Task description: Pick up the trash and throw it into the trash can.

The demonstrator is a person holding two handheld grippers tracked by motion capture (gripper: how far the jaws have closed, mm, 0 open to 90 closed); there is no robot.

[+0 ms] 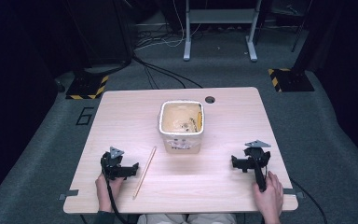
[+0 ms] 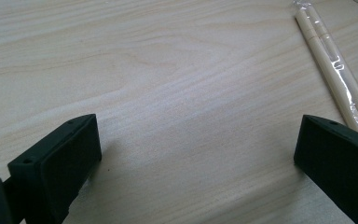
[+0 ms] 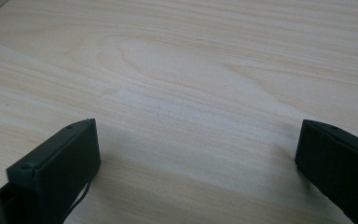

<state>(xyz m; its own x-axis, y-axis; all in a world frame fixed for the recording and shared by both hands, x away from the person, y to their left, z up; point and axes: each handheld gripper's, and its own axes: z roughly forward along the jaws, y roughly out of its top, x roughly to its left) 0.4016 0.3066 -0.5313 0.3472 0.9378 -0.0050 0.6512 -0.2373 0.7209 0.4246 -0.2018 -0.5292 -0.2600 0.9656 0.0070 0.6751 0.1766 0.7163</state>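
chopsticks (image 2: 332, 60): cut by frame edge | tub (image 1: 181, 125) contents: unclear

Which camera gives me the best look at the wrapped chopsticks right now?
The left gripper view: the chopsticks lie close, at upper right, and their clear wrapper is plain to see. The high view shows them whole but small, on the table right of the left gripper.

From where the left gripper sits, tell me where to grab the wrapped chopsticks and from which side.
Take the wrapped chopsticks near mid-length, coming straight down with the left gripper turned so its fingers straddle the thin pair crosswise. They lie flat on the table, long and narrow, so the middle probably keeps them balanced.
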